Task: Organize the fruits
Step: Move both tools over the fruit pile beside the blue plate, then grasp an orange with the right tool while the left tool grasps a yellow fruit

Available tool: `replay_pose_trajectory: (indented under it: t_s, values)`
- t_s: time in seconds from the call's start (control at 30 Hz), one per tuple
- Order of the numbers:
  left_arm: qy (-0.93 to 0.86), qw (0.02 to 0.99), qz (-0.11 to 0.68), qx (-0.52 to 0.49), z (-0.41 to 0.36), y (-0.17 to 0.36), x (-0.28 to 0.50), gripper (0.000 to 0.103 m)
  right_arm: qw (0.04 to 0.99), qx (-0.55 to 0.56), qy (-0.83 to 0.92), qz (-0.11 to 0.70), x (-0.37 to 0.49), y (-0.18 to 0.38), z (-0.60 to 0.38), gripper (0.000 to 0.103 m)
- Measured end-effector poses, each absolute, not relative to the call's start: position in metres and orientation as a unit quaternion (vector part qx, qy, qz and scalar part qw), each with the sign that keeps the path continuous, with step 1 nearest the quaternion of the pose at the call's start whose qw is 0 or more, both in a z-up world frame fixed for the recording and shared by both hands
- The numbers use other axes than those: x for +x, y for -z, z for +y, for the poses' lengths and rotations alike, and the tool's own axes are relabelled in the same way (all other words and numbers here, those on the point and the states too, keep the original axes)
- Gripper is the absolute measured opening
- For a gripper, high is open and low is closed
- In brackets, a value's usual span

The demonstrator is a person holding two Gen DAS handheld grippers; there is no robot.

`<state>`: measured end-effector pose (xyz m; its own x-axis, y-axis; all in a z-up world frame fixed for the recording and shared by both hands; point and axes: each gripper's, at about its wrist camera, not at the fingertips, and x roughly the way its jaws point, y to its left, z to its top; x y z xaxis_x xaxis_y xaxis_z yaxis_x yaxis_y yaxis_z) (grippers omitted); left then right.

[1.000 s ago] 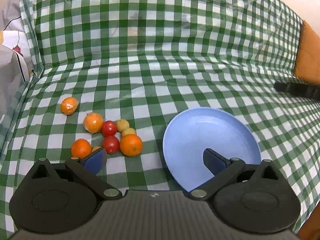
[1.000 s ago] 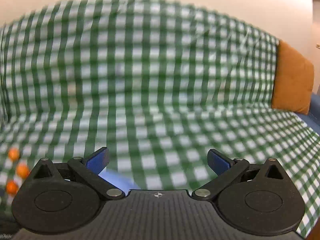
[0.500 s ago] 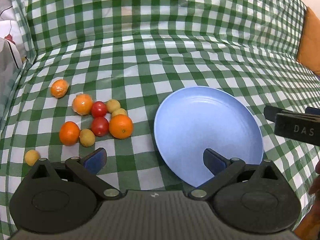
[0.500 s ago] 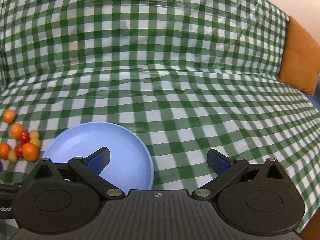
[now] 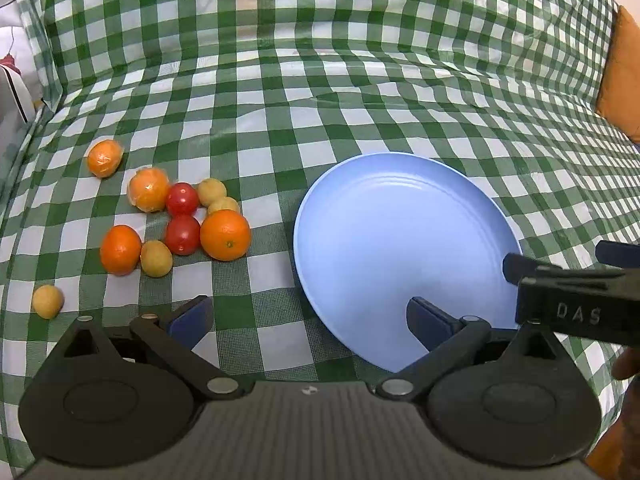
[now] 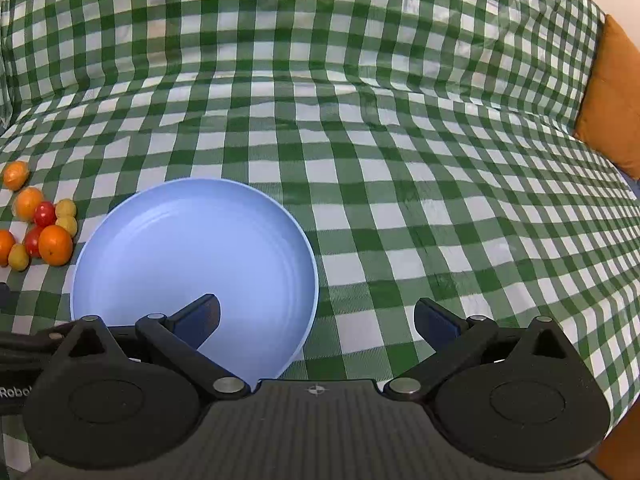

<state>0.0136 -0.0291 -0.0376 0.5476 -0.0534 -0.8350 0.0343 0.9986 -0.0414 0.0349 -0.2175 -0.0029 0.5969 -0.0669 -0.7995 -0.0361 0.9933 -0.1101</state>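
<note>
An empty light blue plate (image 5: pixel 400 248) lies on the green checked cloth; it also shows in the right wrist view (image 6: pixel 192 248). Left of it sits a cluster of fruit: a large orange (image 5: pixel 225 235), two red tomatoes (image 5: pixel 182 234), several small yellow fruits (image 5: pixel 156 258) and more oranges (image 5: pixel 120 249), seen small in the right wrist view (image 6: pixel 55 245). My left gripper (image 5: pixel 308 318) is open and empty, between the fruit and the plate. My right gripper (image 6: pixel 316 318) is open and empty over the plate's right edge; it shows from the side in the left wrist view (image 5: pixel 576 292).
An orange cushion (image 6: pixel 612 116) lies at the right edge of the covered seat. White printed fabric (image 5: pixel 12 80) sits at the far left. The cloth rises up a backrest behind the plate.
Both grippers have pulled back and tilted down; the plate and fruit now sit higher and fuller in view. The right gripper has come in beside the plate on the right.
</note>
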Motion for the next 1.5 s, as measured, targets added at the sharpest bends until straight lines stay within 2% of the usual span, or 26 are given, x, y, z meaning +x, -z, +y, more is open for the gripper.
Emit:
replay_pose_trajectory:
  t_s: [1.0,1.13,1.27,1.3,1.37,1.43,1.47,1.5]
  values:
    - [0.012,0.874,0.486,-0.017,-0.041,0.037,0.009,0.103,0.891,-0.078,-0.003,0.447,0.034,-0.006,-0.227,0.101]
    - [0.014,0.877,0.479,-0.012,-0.04,0.035,0.006,0.102,0.892,-0.081,-0.01,0.445,0.034,-0.006,-0.225,0.096]
    - [0.015,0.886,0.463,-0.009,-0.034,0.027,0.004,0.102,0.895,-0.076,-0.021,0.439,0.033,-0.007,-0.226,0.085]
    - [0.013,0.887,0.461,-0.007,-0.032,0.025,0.005,0.101,0.897,-0.072,-0.025,0.436,0.03,-0.006,-0.225,0.082]
    - [0.012,0.889,0.458,-0.01,-0.025,0.023,0.007,0.091,0.9,-0.065,-0.032,0.429,0.029,-0.008,-0.224,0.071]
    - [0.008,0.886,0.464,-0.02,-0.016,0.022,0.011,0.068,0.904,-0.06,-0.036,0.423,0.028,-0.01,-0.221,0.062]
    - [0.008,0.884,0.467,-0.027,-0.011,0.021,0.012,0.061,0.905,-0.055,-0.04,0.42,0.029,-0.011,-0.22,0.056]
    - [0.007,0.882,0.469,-0.035,-0.004,0.02,0.015,0.048,0.907,-0.05,-0.044,0.417,0.03,-0.012,-0.219,0.054]
